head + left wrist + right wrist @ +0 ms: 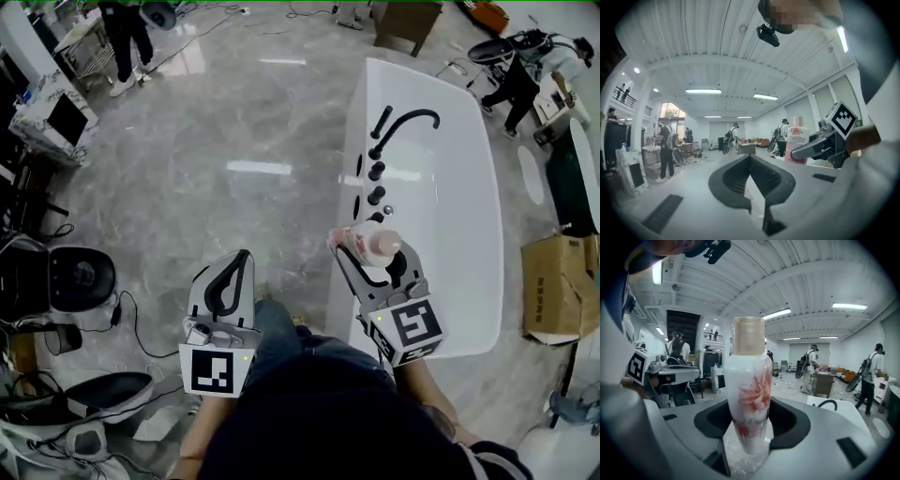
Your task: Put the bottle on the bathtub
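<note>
A white bottle (379, 244) with a red flower print and a tan cap stands upright in my right gripper (368, 249), which is shut on its lower body. In the right gripper view the bottle (749, 390) fills the middle between the dark jaws. It hangs over the near left rim of the white bathtub (441, 178). My left gripper (244, 258) is held over the floor to the left of the tub, shut with nothing in it. The left gripper view shows its jaws closed together and the bottle (797, 140) off to the right.
A black faucet (405, 124) and black knobs (376, 172) line the tub's left rim. A cardboard box (559, 286) sits at the right. A black round device (79, 278) with cables lies at the left. A person (127, 42) stands at the far back left on the grey marble floor.
</note>
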### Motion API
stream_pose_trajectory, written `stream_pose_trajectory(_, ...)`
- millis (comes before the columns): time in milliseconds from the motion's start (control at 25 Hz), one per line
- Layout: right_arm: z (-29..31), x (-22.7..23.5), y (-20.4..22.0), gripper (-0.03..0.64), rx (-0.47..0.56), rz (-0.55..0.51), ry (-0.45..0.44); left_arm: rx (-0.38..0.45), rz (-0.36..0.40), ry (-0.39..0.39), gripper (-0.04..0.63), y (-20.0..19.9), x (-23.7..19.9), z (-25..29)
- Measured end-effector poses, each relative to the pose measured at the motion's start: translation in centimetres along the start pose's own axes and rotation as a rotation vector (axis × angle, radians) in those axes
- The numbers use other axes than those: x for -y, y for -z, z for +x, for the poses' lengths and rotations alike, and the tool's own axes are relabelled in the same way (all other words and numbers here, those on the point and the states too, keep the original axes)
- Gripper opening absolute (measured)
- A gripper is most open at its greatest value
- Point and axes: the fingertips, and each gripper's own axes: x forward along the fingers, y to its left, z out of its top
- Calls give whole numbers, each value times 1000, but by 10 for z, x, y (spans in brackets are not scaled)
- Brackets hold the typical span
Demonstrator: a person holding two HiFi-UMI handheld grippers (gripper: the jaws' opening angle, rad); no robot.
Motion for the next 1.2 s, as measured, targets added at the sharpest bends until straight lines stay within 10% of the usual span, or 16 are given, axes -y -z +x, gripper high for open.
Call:
stream_pose_trajectory(480,-32,104,31,239,-60,126,403,11,39,405,23,-17,43,117)
stream_pose_trajectory(1200,-36,140,49,239,-107,283,847,3,60,964,23,0,96,249)
